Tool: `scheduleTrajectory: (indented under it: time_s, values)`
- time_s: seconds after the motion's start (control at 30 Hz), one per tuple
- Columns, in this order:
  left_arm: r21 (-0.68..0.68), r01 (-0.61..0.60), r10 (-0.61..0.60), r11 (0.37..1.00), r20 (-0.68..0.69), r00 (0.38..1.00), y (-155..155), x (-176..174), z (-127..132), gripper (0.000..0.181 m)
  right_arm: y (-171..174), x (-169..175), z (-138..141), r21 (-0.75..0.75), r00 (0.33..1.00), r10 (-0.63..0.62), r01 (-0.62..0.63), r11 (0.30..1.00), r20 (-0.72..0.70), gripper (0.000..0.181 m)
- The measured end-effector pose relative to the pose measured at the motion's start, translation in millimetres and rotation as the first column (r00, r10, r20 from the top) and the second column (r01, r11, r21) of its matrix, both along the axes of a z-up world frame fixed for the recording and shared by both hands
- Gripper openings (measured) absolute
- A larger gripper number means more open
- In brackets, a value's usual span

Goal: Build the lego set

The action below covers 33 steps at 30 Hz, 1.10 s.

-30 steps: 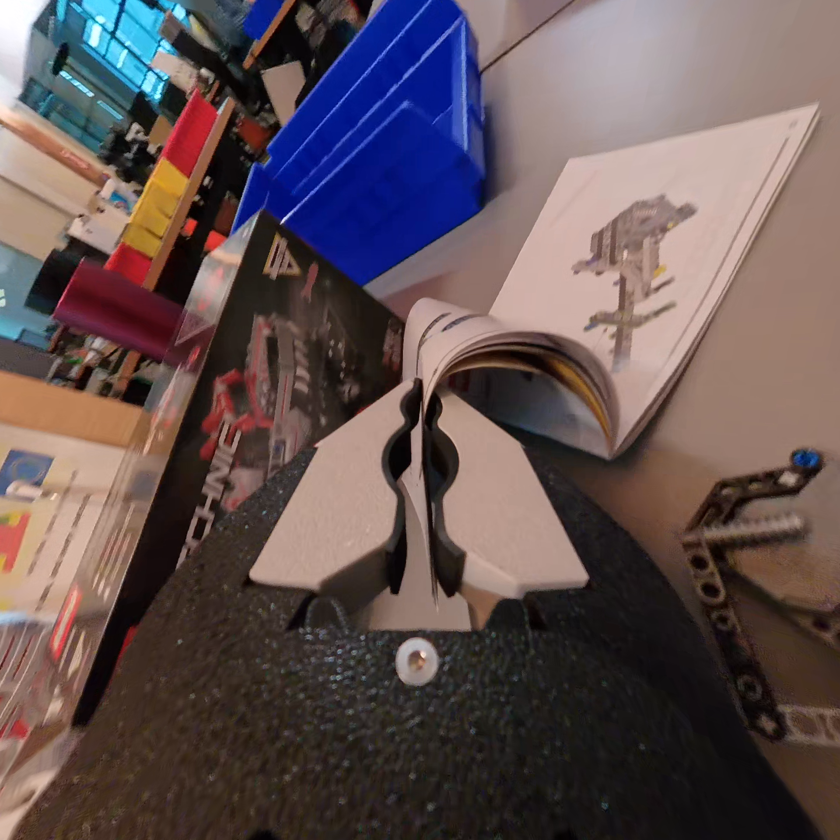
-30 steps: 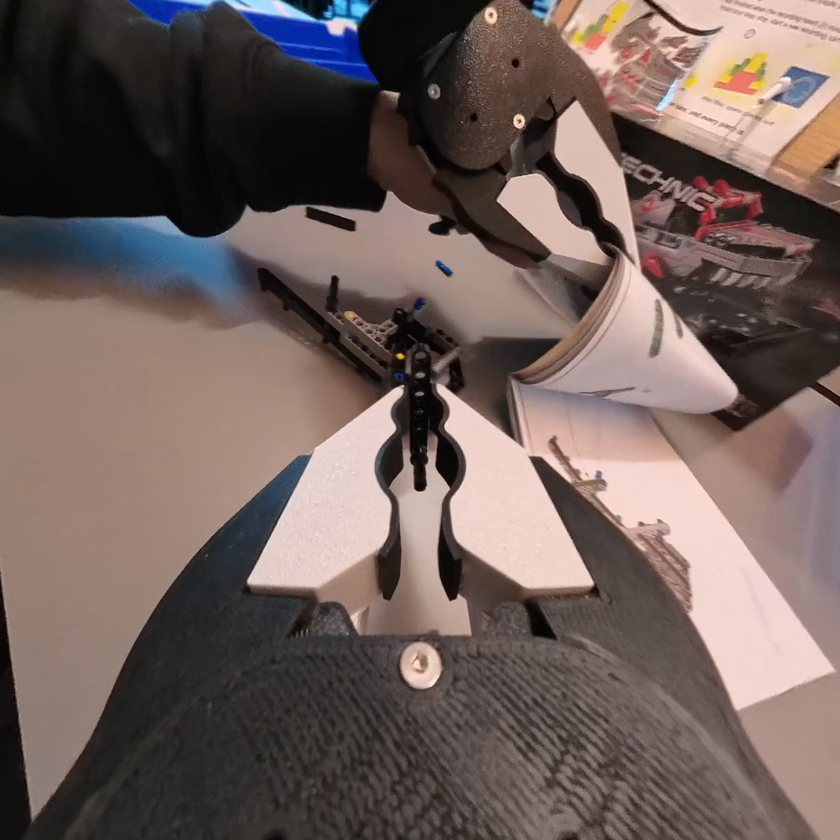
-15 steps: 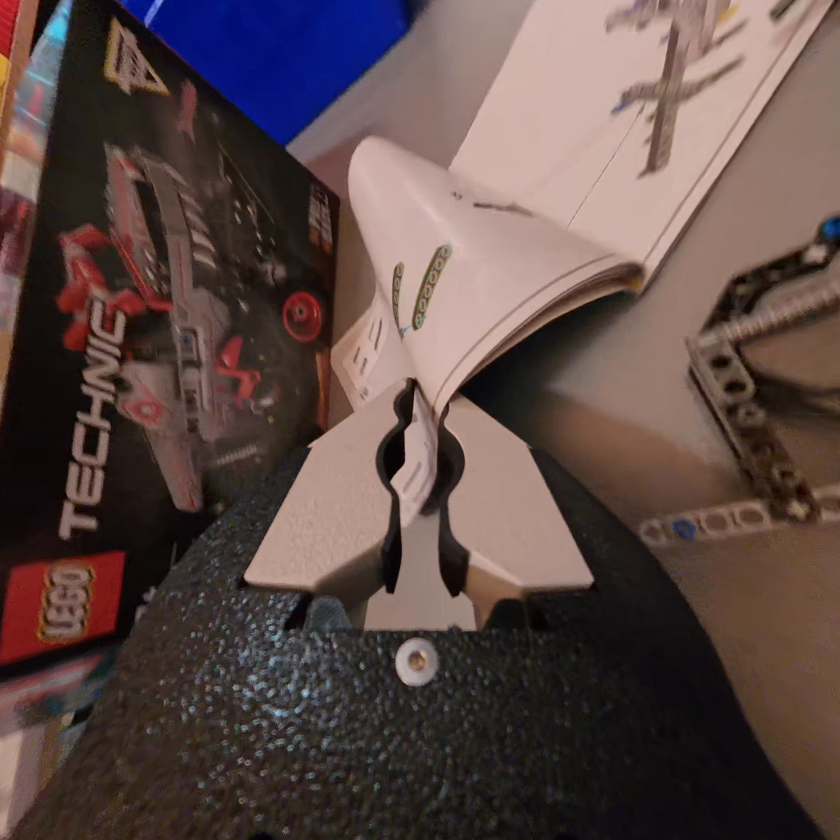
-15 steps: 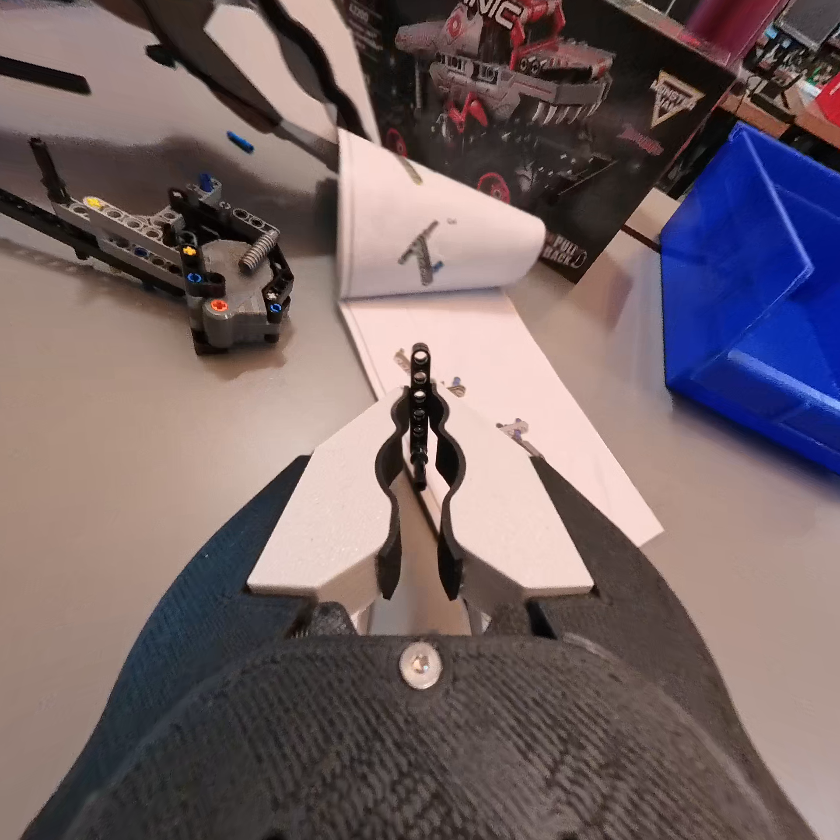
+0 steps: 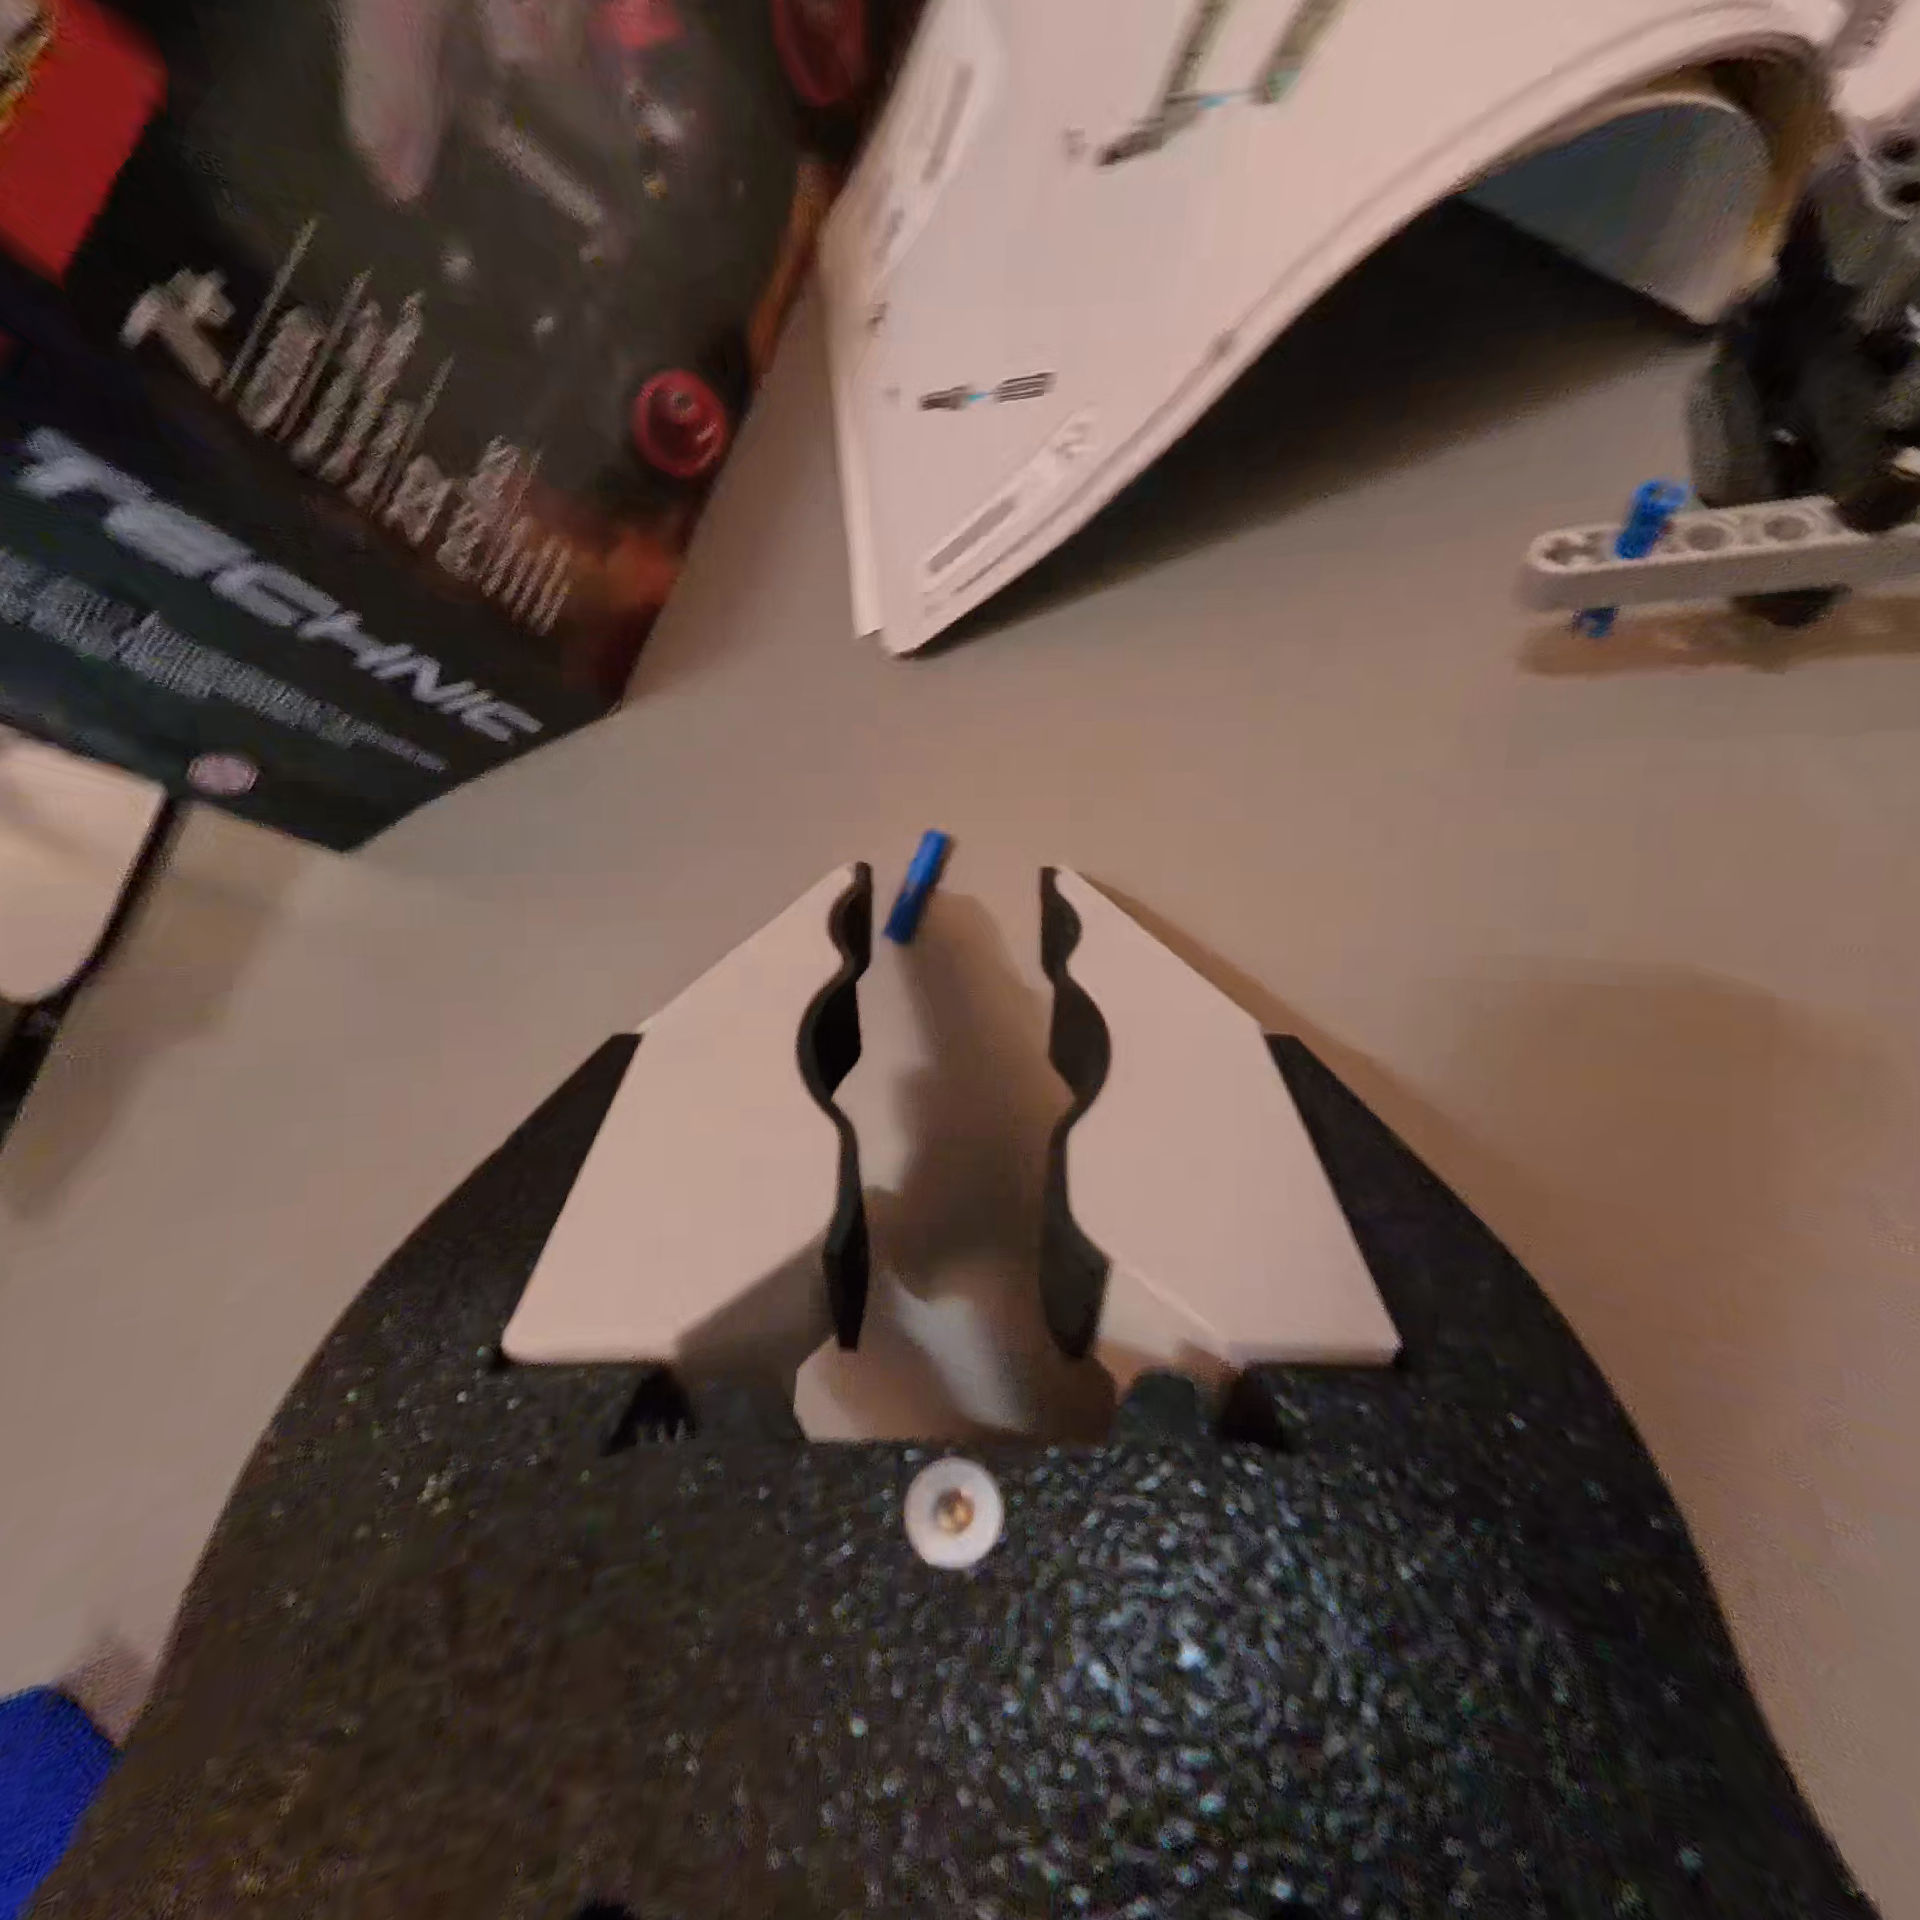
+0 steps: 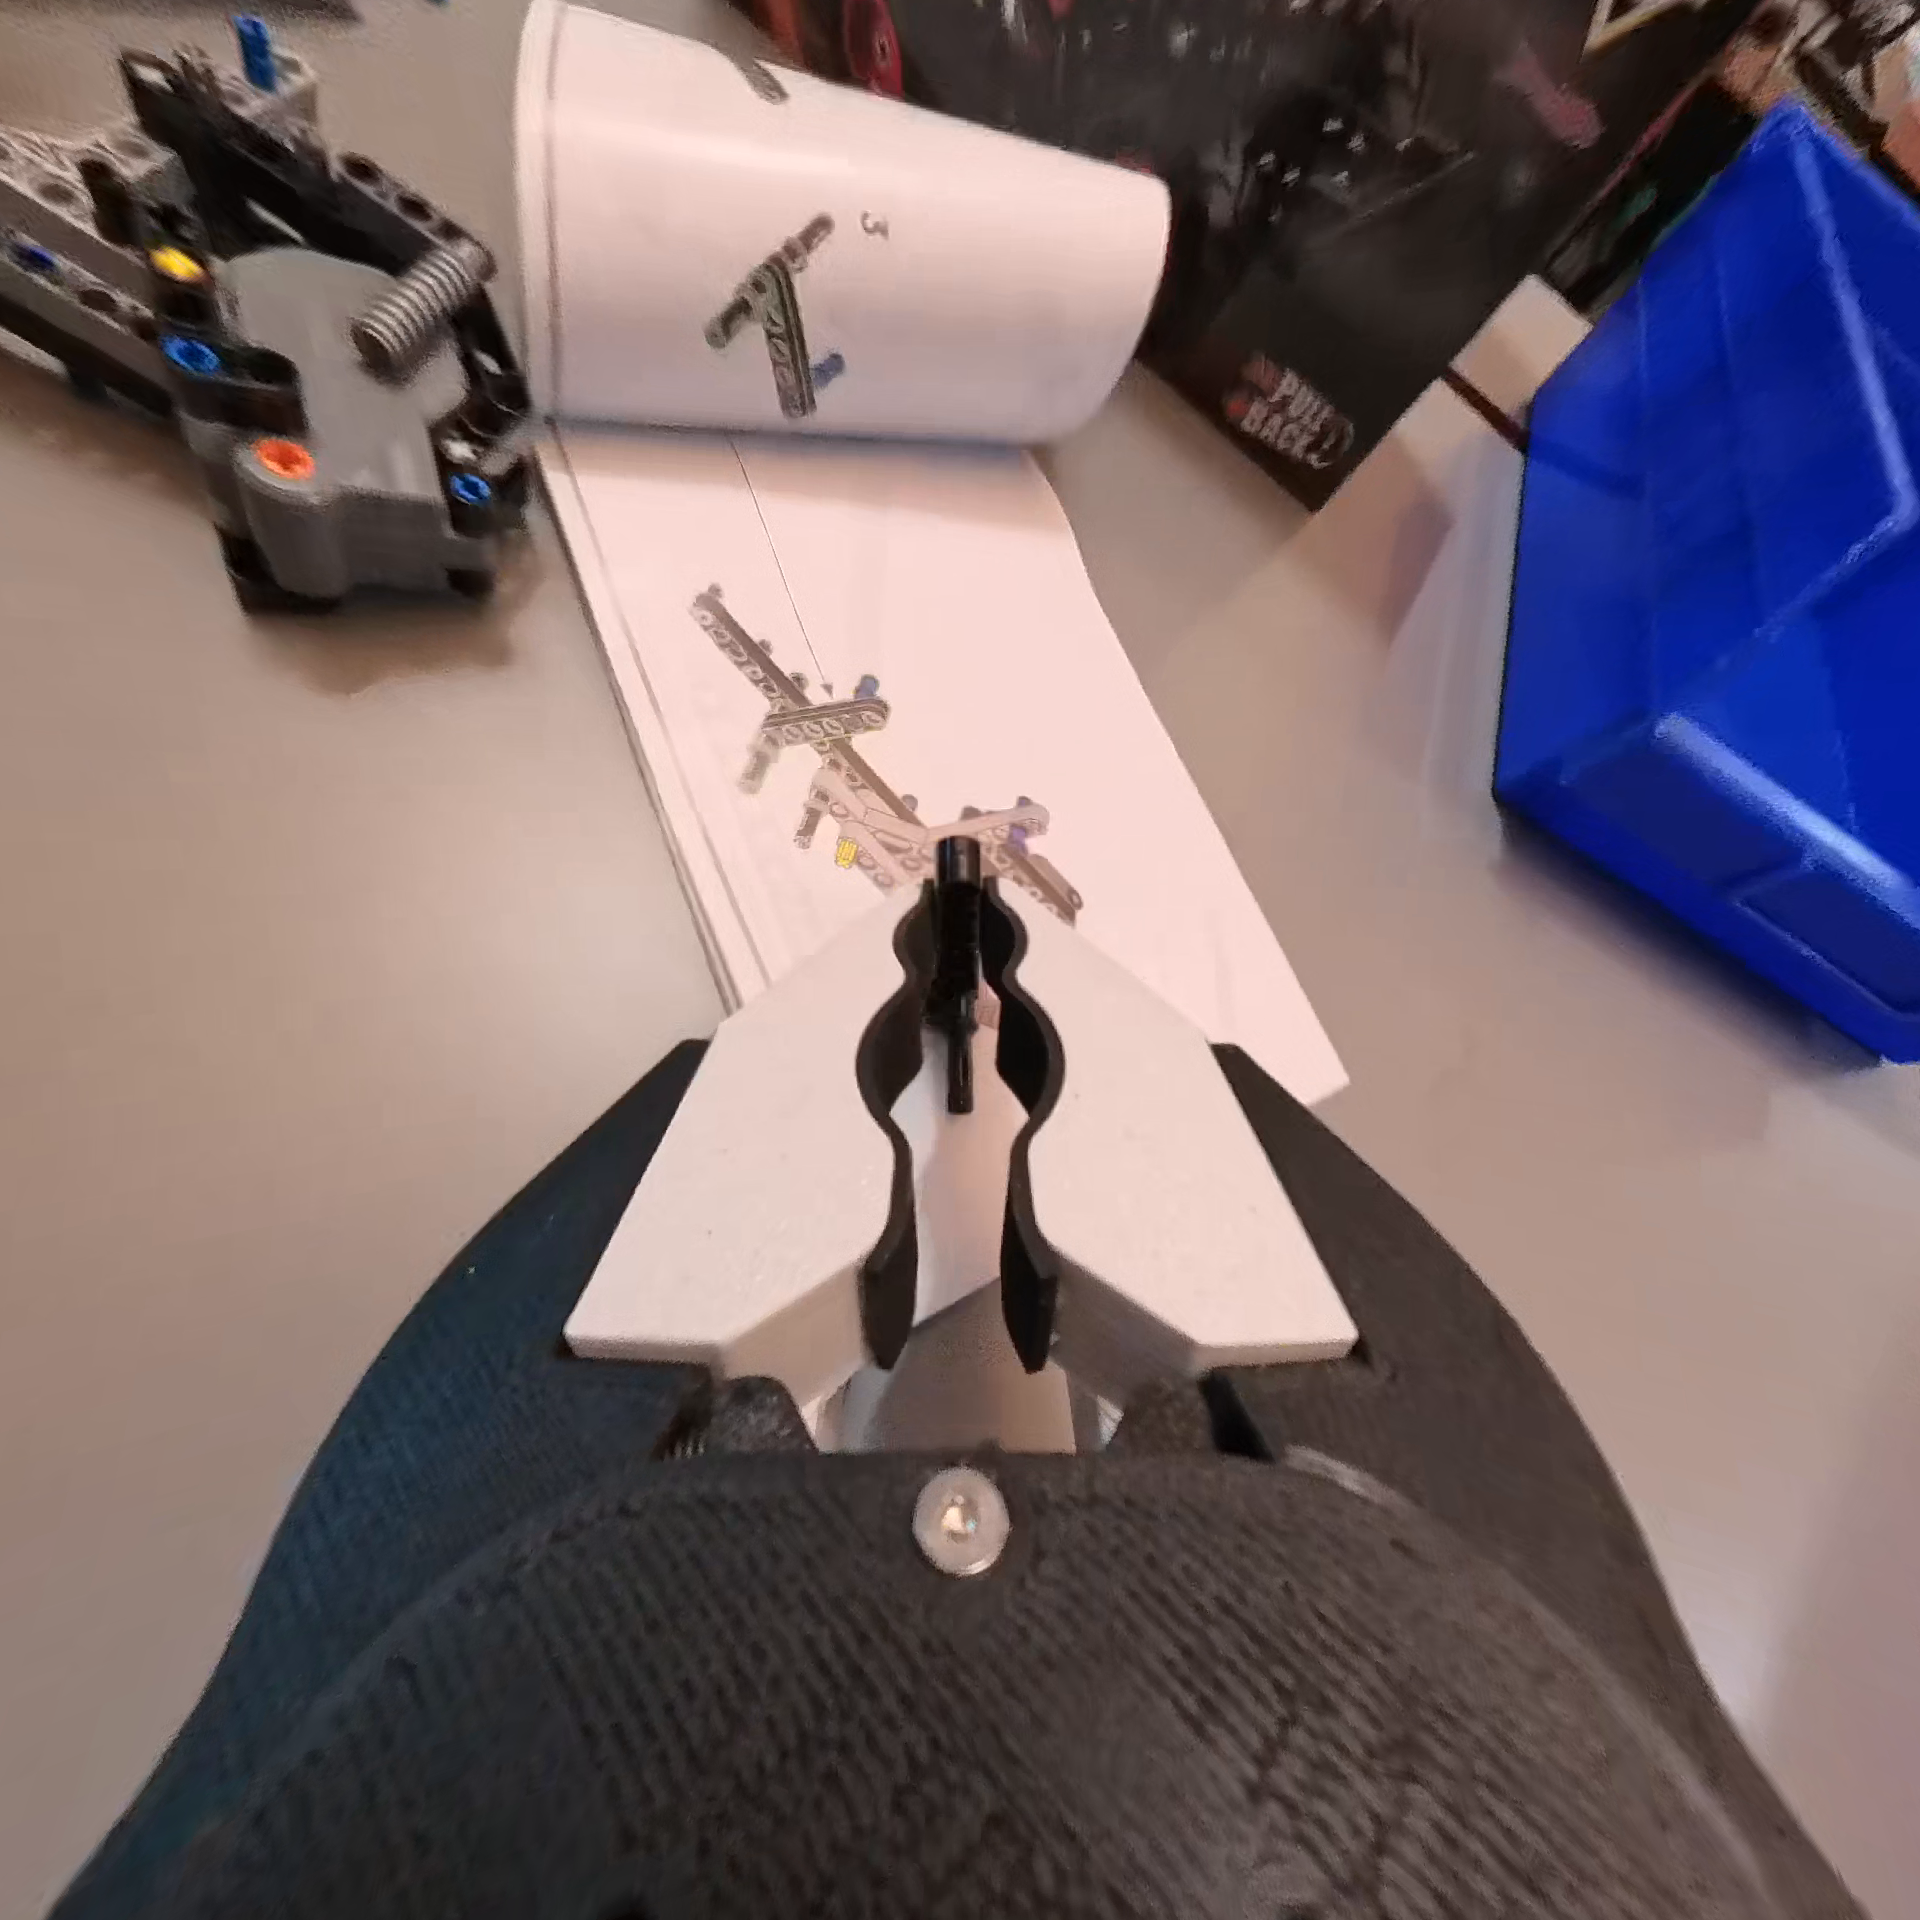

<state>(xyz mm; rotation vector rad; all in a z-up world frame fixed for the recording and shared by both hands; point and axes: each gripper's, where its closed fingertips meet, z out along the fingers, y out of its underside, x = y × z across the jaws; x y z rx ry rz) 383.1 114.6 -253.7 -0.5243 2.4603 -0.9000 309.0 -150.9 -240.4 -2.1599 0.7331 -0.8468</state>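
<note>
My left gripper (image 5: 951,883) is open and empty, low over the grey table. A small blue pin (image 5: 917,886) lies between its fingertips, close to the left one. My right gripper (image 6: 959,914) is shut on a thin black lego beam (image 6: 956,956) that sticks out past the tips, held over the open instruction booklet (image 6: 935,644). The part-built grey and black lego assembly (image 6: 312,416) sits at the booklet's left edge; its end shows in the left wrist view (image 5: 1766,540). The booklet's curled pages (image 5: 1143,312) arch up ahead of the left gripper.
The dark lego set box (image 5: 343,416) stands left of the booklet and also shows in the right wrist view (image 6: 1351,208). A blue plastic bin (image 6: 1745,582) sits to the right of the booklet. A blue object (image 5: 42,1766) shows at the lower left corner. The tips of one gripper are about 30 cm away from the tips of the other.
My left gripper has let go of the booklet page, opened, and dropped back down to the table by the blue pin. My right gripper moved closer over the booklet, still holding the beam.
</note>
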Motion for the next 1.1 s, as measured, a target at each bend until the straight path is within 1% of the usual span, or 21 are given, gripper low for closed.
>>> scheduleTrajectory:
  time_s: [0.03, 0.07, 0.13, 0.27, 0.3, 0.37, 0.4, 0.43, 0.5, 0.53, 0.57, 0.6, 0.7, 0.77, 0.83, 0.9, 0.97, 1.07, 1.1]
  values:
    - [-0.028, -0.032, 0.032, 0.999, -0.018, 0.999, 5, 4, 2, 0.031, -6, 2, 0, -0.011, 1.0, -0.014, 0.014, 1.0, 0.009, 0.005]
    - [-0.049, -0.055, 0.053, 0.997, -0.043, 0.998, 9, 7, 2, 0.027, -11, 5, 0, -0.009, 1.0, -0.025, 0.025, 1.0, 0.008, 0.005]
    - [-0.06, -0.08, 0.073, 0.995, -0.109, 0.991, 12, 9, -3, 0.027, -22, 12, 0, -0.017, 0.998, -0.055, 0.055, 0.998, 0.015, 0.005]
    - [-0.116, -0.105, 0.076, 0.988, -0.228, 0.971, 6, 7, -6, 0.01, -40, 39, -1, -0.072, 0.994, -0.093, 0.097, 0.993, 0.055, 0.005]
    - [-0.125, -0.109, 0.076, 0.986, -0.245, 0.967, 5, 7, -6, 0.002, -45, 45, -1, -0.096, 0.993, -0.106, 0.111, 0.989, 0.06, 0.005]
    - [-0.121, -0.095, 0.067, 0.988, -0.213, 0.975, 3, 8, -6, 0.002, -57, 51, 5, -0.139, 0.987, -0.137, 0.148, 0.979, 0.086, 0.005]
    - [-0.108, -0.085, 0.064, 0.99, -0.189, 0.98, 4, 8, -6, 0.002, -56, 50, 13, -0.112, 0.985, -0.139, 0.15, 0.982, 0.099, 0.005]
    - [-0.097, -0.078, 0.06, 0.992, -0.175, 0.983, 6, 6, -6, 0.002, -52, 46, 24, -0.048, 0.985, -0.138, 0.143, 0.989, 0.103, 0.005]
    - [-0.087, -0.052, 0.038, 0.995, -0.155, 0.987, 6, -1, -5, 0.002, -37, 32, 46, 0.139, 0.991, -0.111, 0.1, 0.985, 0.076, 0.004]
    - [-0.092, -0.033, 0.019, 0.995, -0.147, 0.989, 5, -7, -5, 0.002, -25, 23, 50, 0.223, 0.998, -0.06, 0.053, 0.973, 0.029, 0.004]
    - [-0.102, -0.012, -0.004, 0.995, -0.148, 0.989, 2, -13, -3, 0.002, -14, 14, 48, 0.273, 1.0, -0.002, 0.009, 0.962, -0.025, 0.005]
    - [-0.116, 0.014, -0.032, 0.993, -0.15, 0.988, -1, -19, -1, 0.002, -8, 12, 42, 0.266, 0.999, 0.026, -0.014, 0.964, -0.043, 0.005]
    - [-0.174, 0.079, -0.108, 0.982, -0.169, 0.98, -11, -34, 8, 0.002, -16, 18, 10, 0.08, 0.995, 0.01, -0.002, 0.997, -0.099, 0.005]
    - [-0.2, 0.104, -0.142, 0.974, -0.191, 0.971, -14, -40, 11, 0.002, -17, 23, 1, 0.051, 0.993, 0.01, -0.004, 0.999, -0.12, 0.005]
    - [-0.179, 0.115, -0.156, 0.977, -0.235, 0.959, -12, -48, 7, 0.002, -22, 30, -1, 0.048, 0.994, -0.001, 0.007, 0.999, -0.108, 0.005]
    - [-0.154, 0.123, -0.156, 0.98, -0.229, 0.961, -10, -52, 3, 0.002, -29, 39, -1, 0.046, 0.996, -0.016, 0.02, 0.999, -0.086, 0.005]
    - [-0.136, 0.127, -0.158, 0.983, -0.252, 0.955, -9, -57, -3, 0.002, -39, 50, -1, 0.028, 0.998, -0.048, 0.05, 0.998, -0.05, 0.006]
    - [-0.138, 0.14, -0.17, 0.981, -0.238, 0.956, -10, -60, -6, 0.002, -46, 56, 2, 0.024, 0.997, -0.068, 0.068, 0.997, -0.02, 0.006]
    - [-0.143, 0.139, -0.169, 0.98, -0.229, 0.959, -10, -60, -6, 0.002, -44, 54, 9, 0.048, 0.998, -0.066, 0.066, 0.997, 0.003, 0.006]
